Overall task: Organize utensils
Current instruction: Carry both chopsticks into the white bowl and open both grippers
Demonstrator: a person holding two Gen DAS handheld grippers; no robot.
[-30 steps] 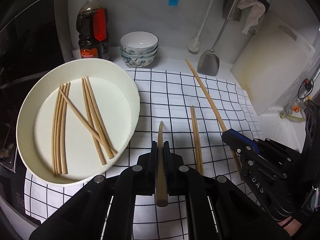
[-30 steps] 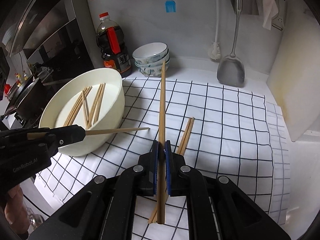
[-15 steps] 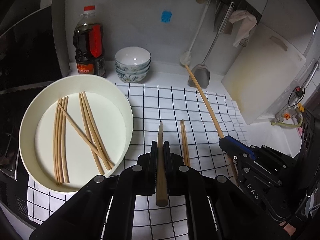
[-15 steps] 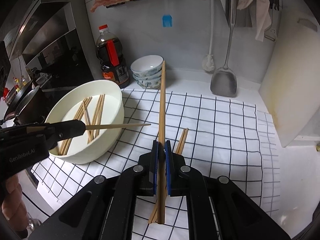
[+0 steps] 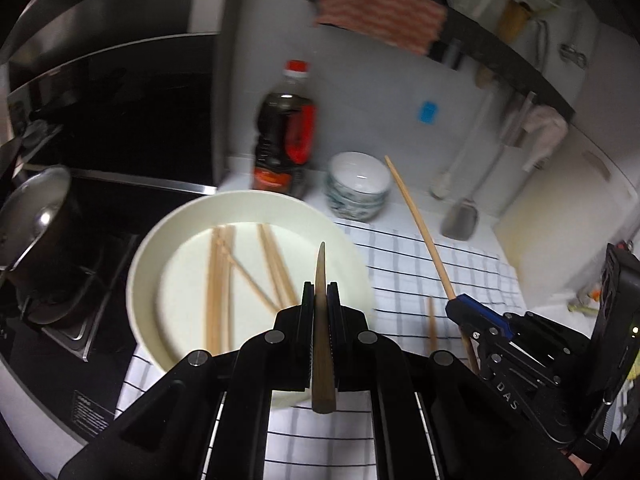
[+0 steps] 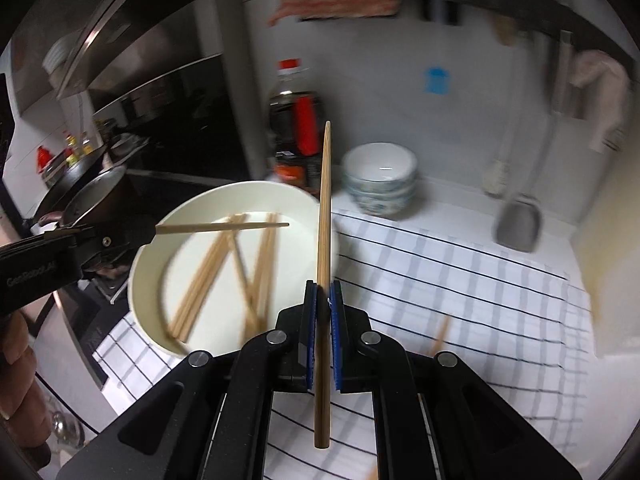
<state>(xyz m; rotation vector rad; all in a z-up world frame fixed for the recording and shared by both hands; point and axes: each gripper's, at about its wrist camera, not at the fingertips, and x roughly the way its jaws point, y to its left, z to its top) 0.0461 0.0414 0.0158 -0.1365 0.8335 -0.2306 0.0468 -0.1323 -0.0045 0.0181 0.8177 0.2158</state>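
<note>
Though blurred in places, legible from near to far as follows.

Nearest, in the left wrist view: left gripper [image 5: 320,292], jaws fully closed on the left chopstick [image 5: 322,340]. Blunt end toward the camera, tapered tip forward over the white basin [image 5: 134,288]. Gripped in line with the fingers, probably so as to lead tip-first into the basin.

Nearest, in the right wrist view: right gripper [image 6: 323,292], jaws likewise closed, clamped on the right chopstick [image 6: 325,220]. Held near its thick end, with most of the length projecting ahead past the basin's near rim. One stick per gripper, apparently for a paired drop.

Just beyond, inside the basin: loose chopsticks [image 5: 218,280], flat on the bottom, some parallel, some crossed. Judged to be the collection place for the task, already part filled.

Beside the basin, to the right: checked cloth [image 5: 420,264] spread on the desk [image 6: 452,200], and on it a stray pair [image 5: 431,324], not yet collected.

Farther back: stacked patterned bowls [image 5: 358,184] and a dark sauce bottle [image 5: 284,136] against the wall, clear of the work area. Metal spatula [image 5: 460,220] at the cloth's far edge, beside the wall. To the far left, a steel pot [image 5: 36,216] on the stove.
</note>
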